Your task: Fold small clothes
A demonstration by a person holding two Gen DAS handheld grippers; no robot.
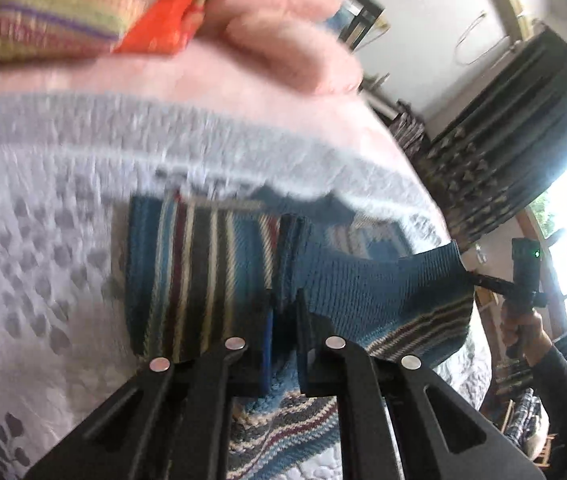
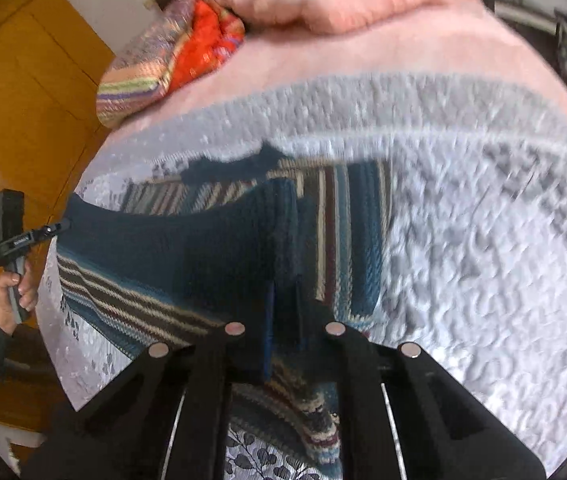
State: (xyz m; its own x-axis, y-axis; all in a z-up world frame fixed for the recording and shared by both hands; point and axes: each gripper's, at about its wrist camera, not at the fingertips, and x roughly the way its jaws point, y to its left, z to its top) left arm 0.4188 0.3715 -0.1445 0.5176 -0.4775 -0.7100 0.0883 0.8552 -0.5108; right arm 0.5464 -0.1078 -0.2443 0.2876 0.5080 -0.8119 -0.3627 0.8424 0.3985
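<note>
On the bed: your striped knit sweater [image 1: 187, 276] lies on the white quilt [image 1: 43, 208], across the middle of both wrist views, with its near edge lifted off the quilt where you hold it.
Sweater: teal knit with dark, cream and maroon stripes; a plain teal part [image 1: 363, 284] stretches between your two tools, while a patterned portion [image 2: 315, 416] hangs below the fingers in the right wrist view.
Your left gripper [image 1: 283, 320]: fingers close together with a fold of the teal knit pinched between them; the grip looks firm.
Your right gripper [image 2: 283, 312]: fingers also drawn in on a fold of the sweater, with dark knit bunched between the two pads.
Other tool, seen from the left: your right hand [image 1: 519, 332] holds its handle at the far right, with its tip at the sweater's corner.
Other tool, seen from the right: your left hand [image 2: 11, 292] grips its handle at the left edge, with its tip touching the sweater's edge.
Quilt: white with grey leaf print, with a grey textured band [image 2: 363, 100] behind the sweater.
Behind: a pink blanket [image 2: 343, 8], with striped and orange fabric [image 2: 199, 44] beside it.
Sharpness: both views are blurred, so fine detail of the knit is unclear.
</note>
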